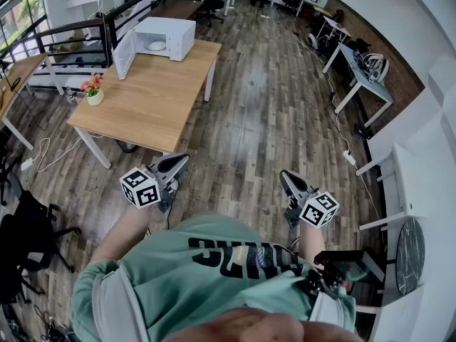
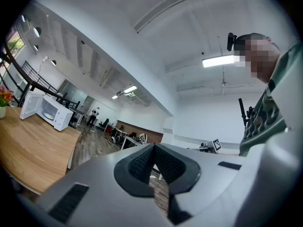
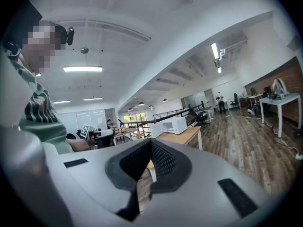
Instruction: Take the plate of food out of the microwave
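Observation:
The white microwave (image 1: 164, 38) stands at the far end of a long wooden table (image 1: 153, 102), its door (image 1: 122, 54) swung open to the left. A pale plate (image 1: 157, 45) sits inside the cavity; what is on it is too small to make out. Both grippers are held close to the person's body, far short of the table. My left gripper (image 1: 183, 160) is shut and empty, and so is my right gripper (image 1: 284, 174). The microwave (image 2: 48, 110) shows small at the left of the left gripper view, beyond the shut left gripper (image 2: 154, 149). It also sits mid-distance as the microwave (image 3: 173, 125) past the shut right gripper (image 3: 151, 144).
A small flower pot (image 1: 93, 93) stands at the table's left edge. Wooden floor (image 1: 271, 120) stretches between me and the table. Black chairs (image 1: 28, 226) are at the left, white desks (image 1: 360, 77) and white shelving (image 1: 413, 169) at the right. A railing (image 1: 78, 30) runs behind the table.

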